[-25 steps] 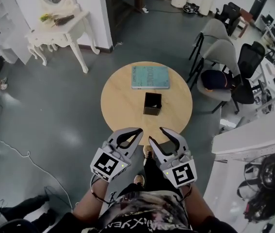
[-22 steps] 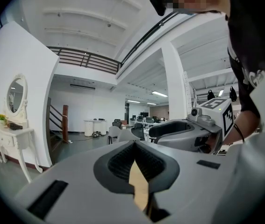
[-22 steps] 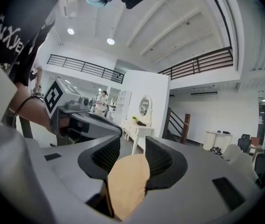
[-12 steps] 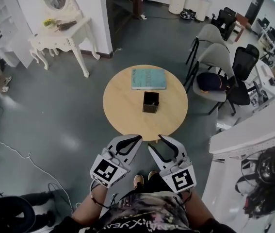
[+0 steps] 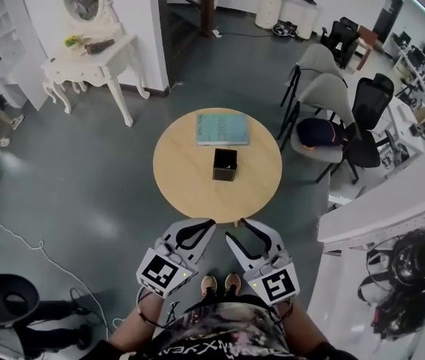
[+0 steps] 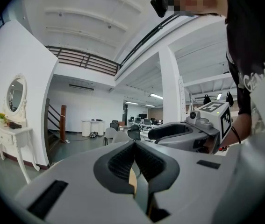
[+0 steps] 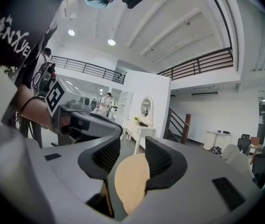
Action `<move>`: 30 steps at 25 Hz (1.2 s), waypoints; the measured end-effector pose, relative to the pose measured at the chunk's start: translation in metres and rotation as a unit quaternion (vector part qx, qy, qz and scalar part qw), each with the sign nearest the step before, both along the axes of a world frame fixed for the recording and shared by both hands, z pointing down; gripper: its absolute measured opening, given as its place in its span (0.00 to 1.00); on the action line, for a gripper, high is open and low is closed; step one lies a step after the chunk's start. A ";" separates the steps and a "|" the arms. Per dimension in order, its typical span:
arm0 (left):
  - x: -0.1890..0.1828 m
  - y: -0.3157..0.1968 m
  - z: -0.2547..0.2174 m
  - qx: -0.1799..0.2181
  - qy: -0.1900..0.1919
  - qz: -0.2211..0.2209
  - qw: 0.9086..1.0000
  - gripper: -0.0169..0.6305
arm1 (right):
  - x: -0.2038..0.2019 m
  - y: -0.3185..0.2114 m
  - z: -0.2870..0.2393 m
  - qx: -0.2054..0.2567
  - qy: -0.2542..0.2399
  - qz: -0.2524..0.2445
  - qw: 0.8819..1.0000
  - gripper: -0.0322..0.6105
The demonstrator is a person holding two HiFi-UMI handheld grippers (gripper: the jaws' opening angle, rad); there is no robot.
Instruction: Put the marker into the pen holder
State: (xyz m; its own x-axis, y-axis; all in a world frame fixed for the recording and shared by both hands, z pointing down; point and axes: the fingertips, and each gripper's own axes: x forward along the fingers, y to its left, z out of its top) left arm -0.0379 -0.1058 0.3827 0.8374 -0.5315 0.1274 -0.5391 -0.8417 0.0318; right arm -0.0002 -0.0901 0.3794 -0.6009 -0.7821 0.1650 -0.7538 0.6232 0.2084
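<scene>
Because the person stands back from the worktop (image 5: pixel 182 172), both hang short of the pen holder (image 5: pixel 224 164): left claw (image 6: pixel 134 143) closed, right claw (image 7: pixel 132 144) parted, both empty.

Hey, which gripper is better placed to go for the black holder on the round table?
Right, narrowly, I'd say. The right gripper has its jaws apart, with the table framed between them; the left gripper is shut. Both hang short of the pen holder, about equally far.
</scene>
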 end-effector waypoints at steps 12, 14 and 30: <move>0.019 -0.015 -0.009 0.011 0.002 -0.009 1.000 0.05 | 0.021 -0.013 -0.009 0.016 0.005 0.004 1.000 0.18; 0.021 -0.015 -0.012 0.012 0.000 -0.011 1.000 0.05 | 0.026 -0.015 -0.010 0.018 0.006 0.007 1.000 0.13; 0.022 -0.012 -0.014 0.010 0.000 -0.021 1.000 0.05 | 0.031 -0.011 -0.009 0.012 0.013 0.011 1.000 0.05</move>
